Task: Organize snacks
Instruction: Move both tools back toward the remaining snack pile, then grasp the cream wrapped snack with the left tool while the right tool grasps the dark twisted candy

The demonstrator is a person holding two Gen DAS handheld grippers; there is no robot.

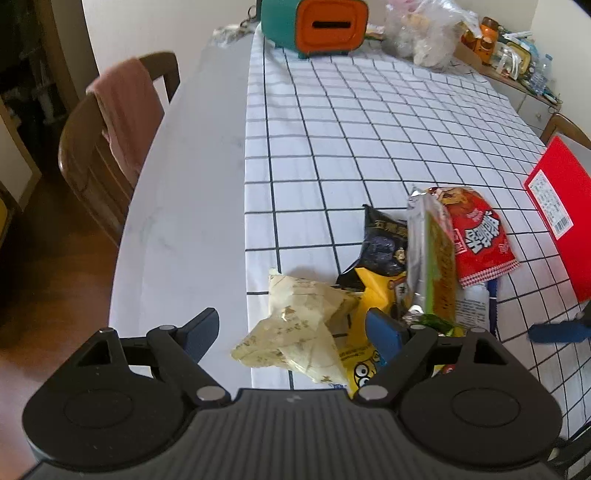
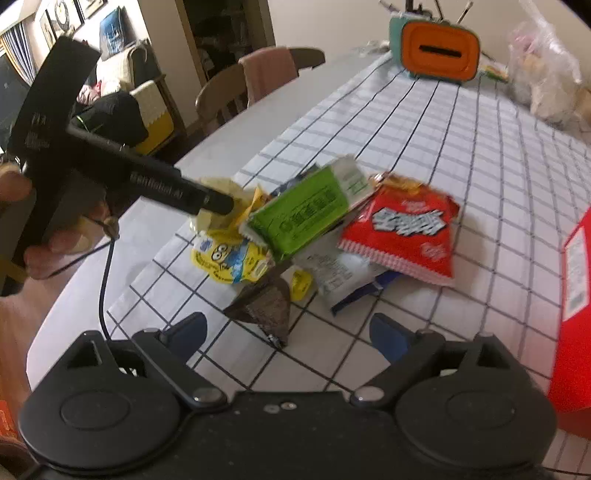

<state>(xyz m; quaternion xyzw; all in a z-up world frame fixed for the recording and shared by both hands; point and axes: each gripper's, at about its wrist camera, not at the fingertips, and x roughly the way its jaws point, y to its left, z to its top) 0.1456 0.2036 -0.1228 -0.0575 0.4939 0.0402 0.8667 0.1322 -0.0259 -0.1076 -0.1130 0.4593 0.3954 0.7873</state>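
Landmark for all positions: the red foil snack bag with white lettering [image 1: 480, 236], lying flat on the white tablecloth with black grid lines [image 1: 369, 129]. The snacks sit in one loose heap on the near side of this bag; judged not yet sorted. Leaning against the red bag's left edge, a green-and-silver wrapped packet [image 1: 432, 254] stands tilted on its side, propped by what lies under it. Left of that, a black crinkled pouch [image 1: 384, 243]; nearer the camera than the red bag, a yellow cartoon-print packet [image 1: 369, 354], partly covered by a pale cream paper-like wrapper [image 1: 299, 325] at the heap's left fringe. A white packet with blue trim [image 2: 343, 273] is pinned under the red bag's near corner. To the red bag's right, a red flat box [image 1: 557, 218], probably the container for sorting. Left gripper [image 1: 291, 328]: tongs apart, straddling the cream wrapper, pads not pressing; likely chosen because it lies topmost and free. Right gripper [image 2: 291, 332]: tongs apart, nothing gripped, a small dark triangular pouch [image 2: 266, 310] just ahead between them. Far beyond the red bag stands a teal-and-orange box with a slot [image 1: 317, 26].
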